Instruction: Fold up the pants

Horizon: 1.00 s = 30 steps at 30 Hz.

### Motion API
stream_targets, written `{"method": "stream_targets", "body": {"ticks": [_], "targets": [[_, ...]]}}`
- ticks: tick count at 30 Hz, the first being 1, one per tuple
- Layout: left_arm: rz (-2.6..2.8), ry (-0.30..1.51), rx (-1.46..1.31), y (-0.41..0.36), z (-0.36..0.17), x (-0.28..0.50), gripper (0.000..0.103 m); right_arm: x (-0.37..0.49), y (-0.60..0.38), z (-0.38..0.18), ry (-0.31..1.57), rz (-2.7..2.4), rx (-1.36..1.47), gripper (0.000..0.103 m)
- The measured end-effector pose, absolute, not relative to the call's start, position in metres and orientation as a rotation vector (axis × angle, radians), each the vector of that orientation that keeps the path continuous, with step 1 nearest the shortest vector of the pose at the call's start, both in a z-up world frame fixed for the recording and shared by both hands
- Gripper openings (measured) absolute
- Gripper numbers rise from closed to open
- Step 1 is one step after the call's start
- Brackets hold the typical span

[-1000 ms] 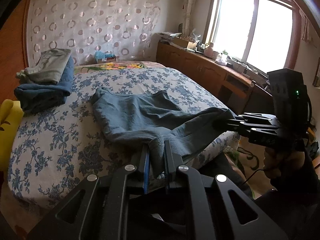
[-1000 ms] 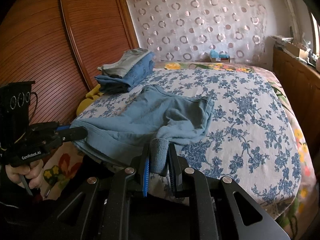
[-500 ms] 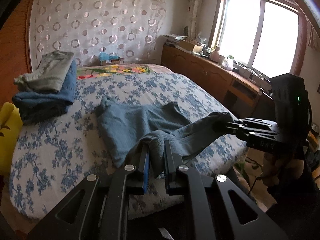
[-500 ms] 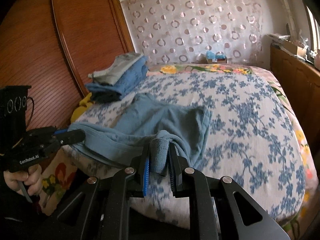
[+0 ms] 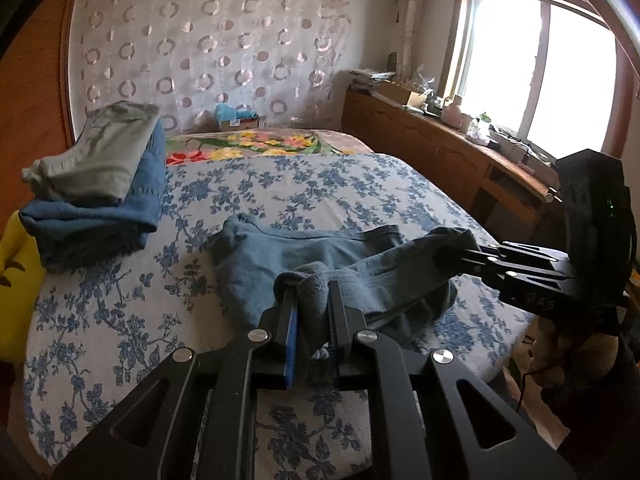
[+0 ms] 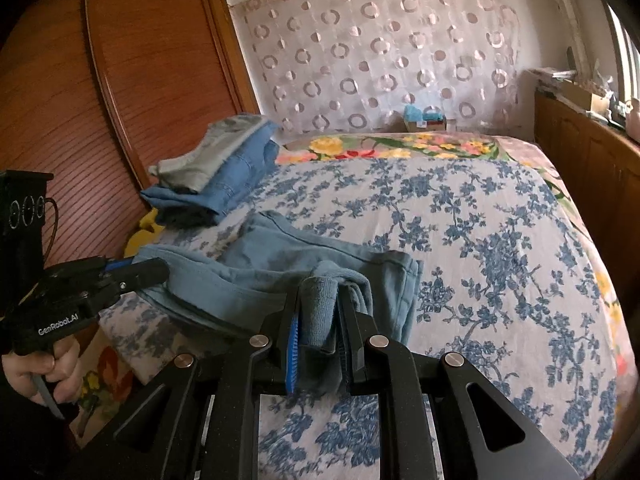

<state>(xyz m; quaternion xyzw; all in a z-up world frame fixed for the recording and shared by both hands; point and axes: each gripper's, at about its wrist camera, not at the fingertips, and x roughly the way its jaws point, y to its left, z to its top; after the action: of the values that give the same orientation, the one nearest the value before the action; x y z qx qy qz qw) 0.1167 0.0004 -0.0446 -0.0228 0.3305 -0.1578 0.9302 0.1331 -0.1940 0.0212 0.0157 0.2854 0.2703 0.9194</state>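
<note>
Carrying the blue pants (image 5: pixel 320 264) farther up the bed (image 5: pixel 120 320) than a second ago, hems now over the mattress rather than its edge; left tongs (image 5: pixel 310 300) and right tongs (image 6: pixel 320 300) each staying clamped on a bunched leg end, fabric doubling toward the waistband.

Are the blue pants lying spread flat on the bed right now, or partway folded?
Partway folded: the blue pants are doubled over, one end lifted by the left tool and right tool, the rest on the bed.
</note>
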Motion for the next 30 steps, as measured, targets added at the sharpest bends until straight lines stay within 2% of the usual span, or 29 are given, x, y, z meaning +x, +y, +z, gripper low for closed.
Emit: {"method": "stream_targets", "body": {"ticks": [9,11,14,16,19,23,30], "targets": [[-0.305,0.67,-0.045,0.001,-0.043,0.126,0.013,0.149,-0.178,0.023,0.593,0.547,0.017,0.016],[-0.309,0.676,-0.045,0.002,-0.046,0.126,0.015,0.15,-0.181,0.021,0.608,0.549,0.026,0.016],[-0.304,0.687,-0.055,0.004,-0.052,0.124,0.028,0.147,-0.186,0.019,0.608,0.563,0.048,0.023],[-0.303,0.68,-0.066,0.007,-0.052,0.122,0.052,0.144,-0.187,0.021,0.606,0.556,0.037,0.027],[-0.317,0.667,-0.08,0.01,-0.05,0.118,0.065,0.139,-0.19,0.025,0.593,0.556,0.024,0.032],[-0.302,0.659,-0.082,0.014,-0.05,0.108,0.065,0.132,-0.202,0.03,0.563,0.545,0.032,0.036],[-0.278,0.739,-0.077,0.022,-0.078,0.101,0.065,0.124,-0.222,0.007,0.611,0.531,-0.003,0.036]]}}
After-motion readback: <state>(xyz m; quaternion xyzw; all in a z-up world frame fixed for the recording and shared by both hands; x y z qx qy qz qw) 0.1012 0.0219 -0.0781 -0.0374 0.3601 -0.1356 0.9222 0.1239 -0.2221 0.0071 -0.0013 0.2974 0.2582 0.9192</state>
